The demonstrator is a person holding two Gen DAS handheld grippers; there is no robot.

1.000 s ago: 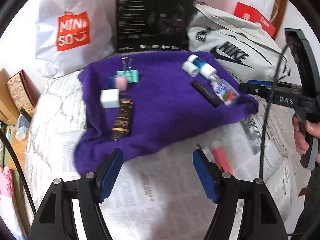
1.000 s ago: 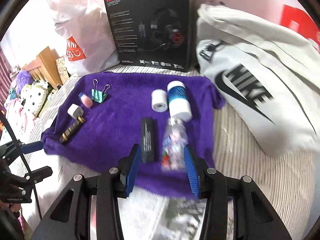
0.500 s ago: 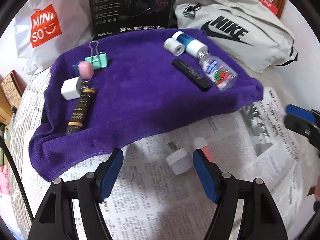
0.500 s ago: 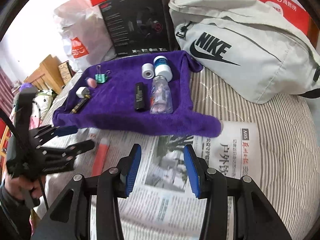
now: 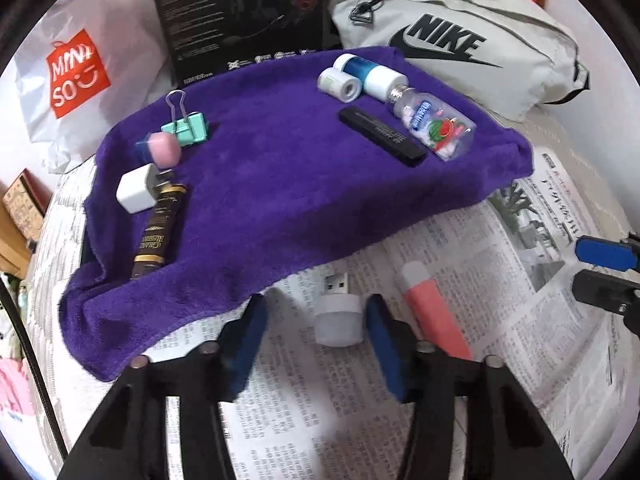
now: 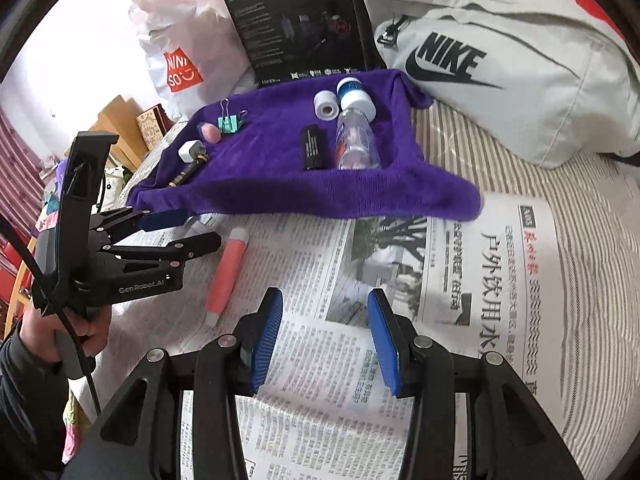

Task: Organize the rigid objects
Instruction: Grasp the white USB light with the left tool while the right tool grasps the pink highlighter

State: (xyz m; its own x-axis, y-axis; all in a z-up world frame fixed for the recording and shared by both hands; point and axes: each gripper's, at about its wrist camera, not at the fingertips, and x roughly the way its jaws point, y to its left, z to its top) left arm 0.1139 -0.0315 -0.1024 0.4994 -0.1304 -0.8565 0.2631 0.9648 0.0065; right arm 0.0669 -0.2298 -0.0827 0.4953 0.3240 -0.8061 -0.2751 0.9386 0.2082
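A purple towel (image 5: pixel 280 184) holds a green binder clip (image 5: pixel 188 128), a pink eraser (image 5: pixel 166 150), a white charger cube (image 5: pixel 136 194), a dark tube (image 5: pixel 158 232), a black bar (image 5: pixel 382 136), a clear bottle (image 5: pixel 436 126), a blue-white jar (image 5: pixel 370 74) and a tape roll (image 5: pixel 340 84). On the newspaper (image 5: pixel 500 248) lie a white USB plug (image 5: pixel 338 316) and a coral tube (image 5: pixel 434 314). My left gripper (image 5: pixel 316 332) is open, its blue pads either side of the USB plug. My right gripper (image 6: pixel 324 332) is open and empty over the newspaper (image 6: pixel 460 280).
Behind the towel stand a white Miniso bag (image 5: pixel 80 72), a black headset box (image 5: pixel 240 16) and a grey Nike bag (image 5: pixel 460 36). The left gripper also shows in the right wrist view (image 6: pixel 180 228), beside the coral tube (image 6: pixel 228 268). Striped bedding (image 6: pixel 580 220) lies to the right.
My left gripper has moved forward and down so the USB plug now sits between its pads. My right gripper has pulled back from the towel to over the newspaper.
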